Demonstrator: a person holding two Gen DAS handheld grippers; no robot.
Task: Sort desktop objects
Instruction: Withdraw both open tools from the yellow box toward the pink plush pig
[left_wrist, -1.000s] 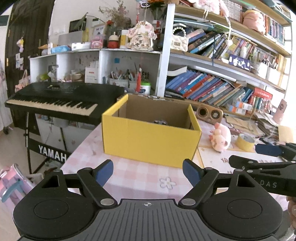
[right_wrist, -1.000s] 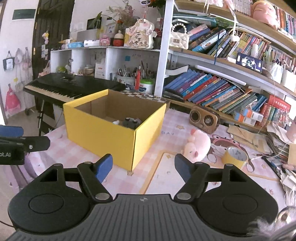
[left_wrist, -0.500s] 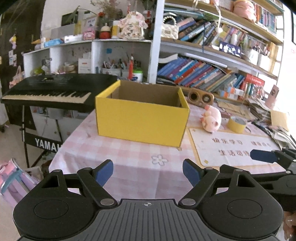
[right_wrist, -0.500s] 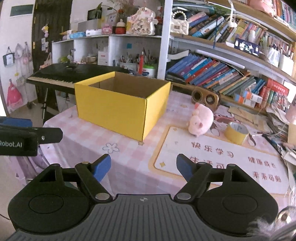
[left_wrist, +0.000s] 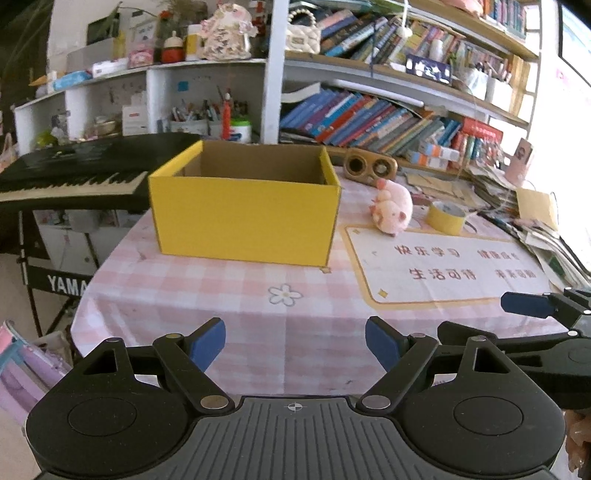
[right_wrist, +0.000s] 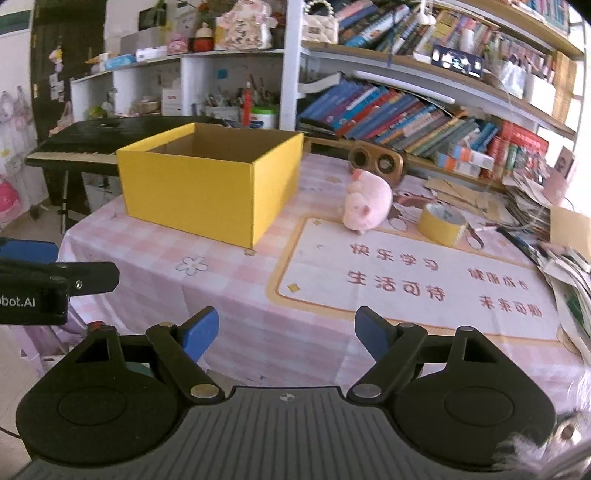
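The open yellow cardboard box (right_wrist: 210, 184) is set upper left as the sorting bin. Both the left gripper (left_wrist: 295, 341) and right gripper (right_wrist: 284, 328) are held back with jaws wide and empty, presumably ready for the pink plush pig (right_wrist: 365, 206).

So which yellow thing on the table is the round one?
The yellow tape roll, a ring lying beside the pink plush pig. The other yellow thing, the cardboard box, is square-cornered.

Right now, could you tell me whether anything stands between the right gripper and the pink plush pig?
Nothing visible does. The right gripper is open over the table's near edge, and only bare tablecloth and the printed mat lie before the pink plush pig.
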